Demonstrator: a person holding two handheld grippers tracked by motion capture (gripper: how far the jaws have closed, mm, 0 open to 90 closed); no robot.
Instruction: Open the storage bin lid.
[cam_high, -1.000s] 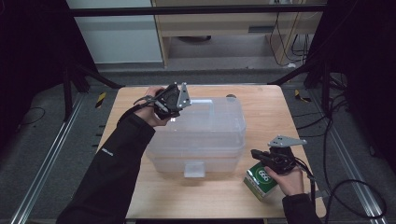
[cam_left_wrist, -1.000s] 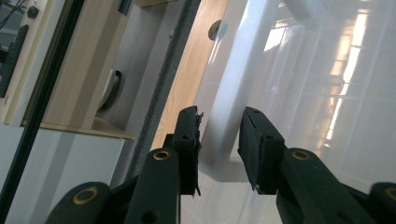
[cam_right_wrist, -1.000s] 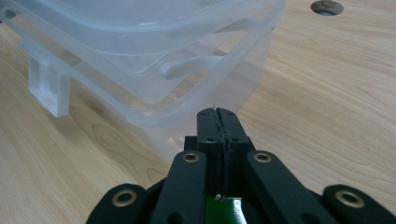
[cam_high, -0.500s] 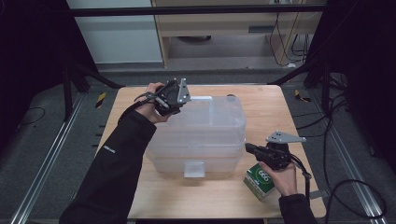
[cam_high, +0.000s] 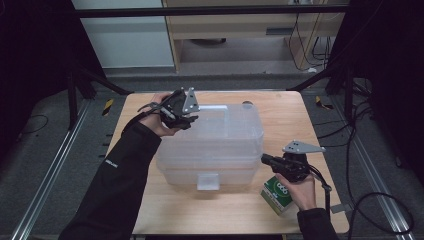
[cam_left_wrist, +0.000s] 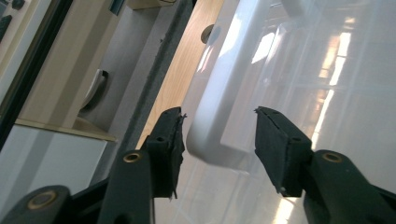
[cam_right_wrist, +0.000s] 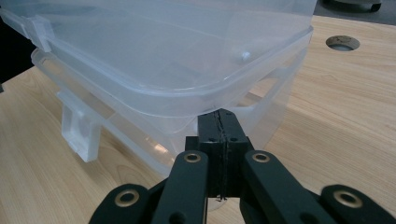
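High view shows a clear plastic box (cam_high: 212, 145) in the middle of the wooden table (cam_high: 320, 125), its see-through lid (cam_high: 225, 125) sitting on top and a small latch tab (cam_high: 207, 181) on the near wall. At the far left corner of the lid, the left gripper (cam_high: 186, 119) sits in the person's left hand (cam_high: 162, 117). Its jaws have just been opening, and in the left gripper view they stand apart on either side of the lid's rounded white rim (cam_left_wrist: 210, 116), with the pads clear of the plastic. At the near right corner of the box, the right gripper (cam_high: 266, 160) points left toward the wall, held in the right hand (cam_high: 300, 192). In the right gripper view its jaws are pressed fully together with nothing between them, the tips just under the lid's overhanging edge (cam_right_wrist: 219, 95). A green and white carton (cam_high: 278, 192) stands on the table just beside the right hand, near the right front corner. A round hole (cam_right_wrist: 342, 43) is cut in the tabletop on the far side of the box.
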